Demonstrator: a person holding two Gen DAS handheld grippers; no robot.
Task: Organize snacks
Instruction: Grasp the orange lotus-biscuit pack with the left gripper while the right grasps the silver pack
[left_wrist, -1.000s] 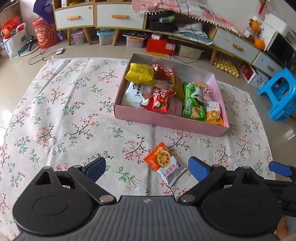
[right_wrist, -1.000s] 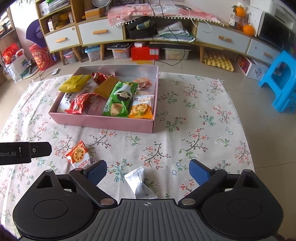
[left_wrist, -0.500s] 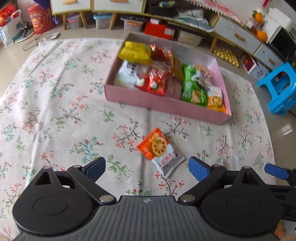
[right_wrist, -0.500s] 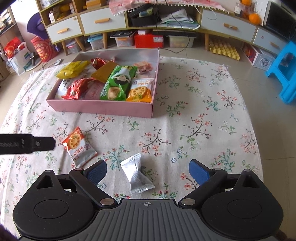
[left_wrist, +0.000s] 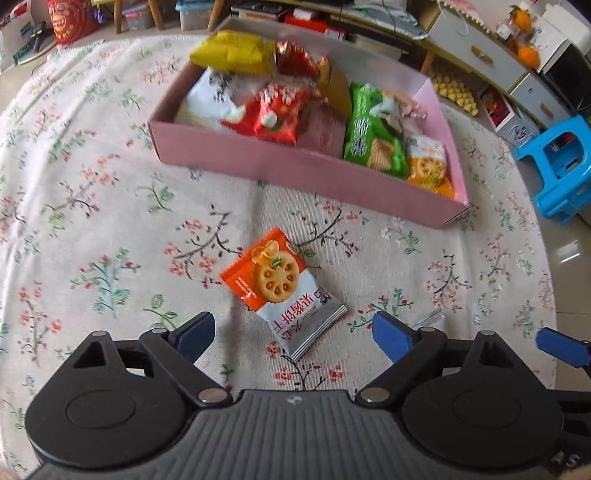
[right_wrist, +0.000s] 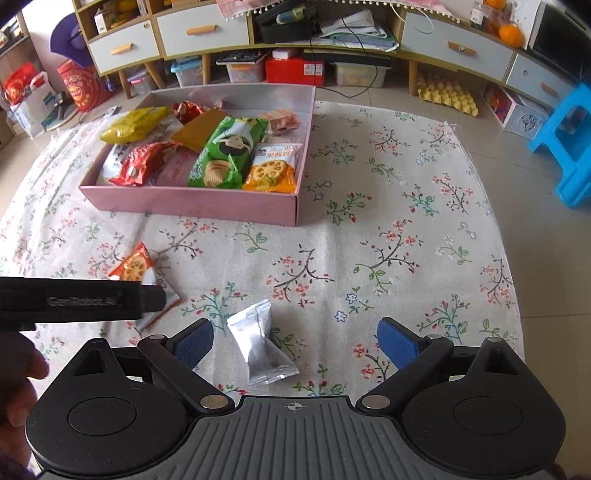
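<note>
An orange and silver biscuit packet (left_wrist: 282, 295) lies on the floral cloth, just ahead of my open left gripper (left_wrist: 293, 334), between its jaws' line. It also shows in the right wrist view (right_wrist: 138, 271), partly behind the left gripper's body. A silver packet (right_wrist: 262, 341) lies between the open jaws of my right gripper (right_wrist: 295, 341). The pink box (left_wrist: 295, 162) holds several snack packs and sits further back; it also shows in the right wrist view (right_wrist: 192, 201).
The floral cloth (right_wrist: 388, 240) covers a low round table. A blue stool (right_wrist: 569, 144) stands on the floor at the right. Cabinets with drawers (right_wrist: 199, 31) and storage bins line the back wall.
Both grippers have moved forward and down toward the table. The biscuit packet and the silver packet now sit closer to the jaws. Both grippers stay open.
</note>
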